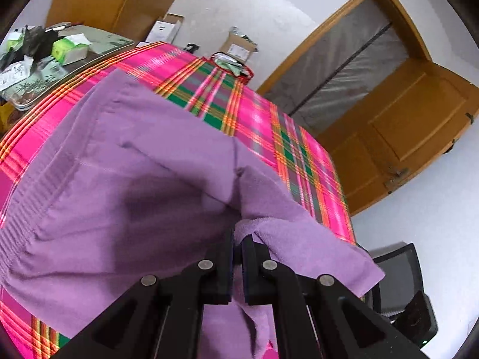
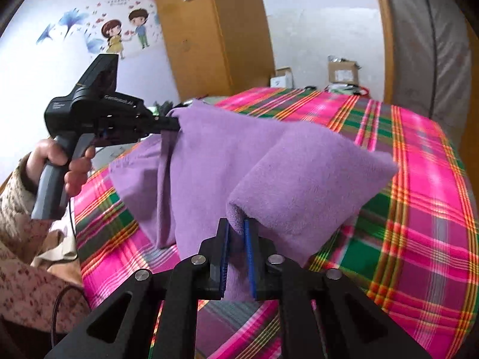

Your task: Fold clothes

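Purple garment [image 2: 209, 161] pinched in both left tongs [image 1: 238, 236] and right tongs [image 2: 237, 224]; hand [image 2: 63, 161] only in right view.

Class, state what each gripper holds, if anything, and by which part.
Both grip the purple garment: left gripper and right gripper each pinch its edge, lifted over the plaid cloth.

The garment [image 1: 125, 179] is plain lilac purple, fleecy on its turned-up side. The cloth [image 2: 419, 209] under it is hot-pink plaid crossed by green blocks and orange-yellow stripes. Both grippers are black, the right gripper [image 2: 236, 227] with blue pads [image 2: 247, 239]; the sleeve [image 2: 21, 239] is cream with small reddish-brown flecks.
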`<state>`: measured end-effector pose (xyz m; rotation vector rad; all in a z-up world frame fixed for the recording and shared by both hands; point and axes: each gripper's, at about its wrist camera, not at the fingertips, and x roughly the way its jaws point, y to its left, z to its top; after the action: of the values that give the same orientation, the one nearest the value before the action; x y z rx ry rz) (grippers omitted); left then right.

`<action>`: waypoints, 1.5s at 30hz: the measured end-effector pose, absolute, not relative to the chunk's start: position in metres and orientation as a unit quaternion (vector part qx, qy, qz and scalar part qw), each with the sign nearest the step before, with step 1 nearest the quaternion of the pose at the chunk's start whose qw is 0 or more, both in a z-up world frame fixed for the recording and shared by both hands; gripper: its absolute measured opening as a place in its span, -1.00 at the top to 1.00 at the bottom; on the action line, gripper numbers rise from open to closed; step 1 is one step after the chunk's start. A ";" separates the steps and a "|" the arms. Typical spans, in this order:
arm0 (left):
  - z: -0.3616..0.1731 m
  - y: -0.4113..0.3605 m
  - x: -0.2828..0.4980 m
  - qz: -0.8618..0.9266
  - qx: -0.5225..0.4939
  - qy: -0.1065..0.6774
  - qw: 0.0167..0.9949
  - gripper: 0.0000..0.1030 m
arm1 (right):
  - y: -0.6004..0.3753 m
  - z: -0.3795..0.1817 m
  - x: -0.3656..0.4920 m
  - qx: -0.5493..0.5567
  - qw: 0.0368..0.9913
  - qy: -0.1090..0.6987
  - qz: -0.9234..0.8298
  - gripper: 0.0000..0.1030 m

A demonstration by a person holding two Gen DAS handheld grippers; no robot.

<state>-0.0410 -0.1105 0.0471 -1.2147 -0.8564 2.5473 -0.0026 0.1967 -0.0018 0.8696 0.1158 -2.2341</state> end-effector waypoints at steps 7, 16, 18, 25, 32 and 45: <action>0.038 -0.118 -0.045 0.855 -0.415 -0.297 0.091 0.92 | 0.236 0.026 0.003 0.303 0.329 0.039 -0.893 0.42; 0.034 -0.122 -0.043 0.852 -0.421 -0.298 0.087 0.92 | 0.269 0.038 -0.030 0.285 0.286 0.007 -0.915 0.00; 0.033 -0.122 -0.043 0.852 -0.422 -0.298 0.087 0.92 | 0.268 0.038 -0.038 0.288 0.289 0.007 -0.913 0.00; 0.032 -0.122 -0.044 0.851 -0.426 -0.295 0.085 0.91 | 0.252 0.039 -0.053 0.293 0.312 0.037 -0.903 0.00; 0.032 -0.124 -0.044 0.850 -0.429 -0.293 0.084 0.91 | 0.244 0.033 -0.056 0.319 0.338 0.071 -0.883 0.05; 0.047 -0.112 -0.039 0.866 -0.410 -0.269 0.099 0.91 | 0.261 0.040 -0.025 0.289 0.301 0.097 -0.904 0.93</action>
<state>-0.0393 -0.1124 0.0471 -1.2138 -0.7958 2.5603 -0.0247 0.2615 0.0404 0.7665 0.2562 -2.3978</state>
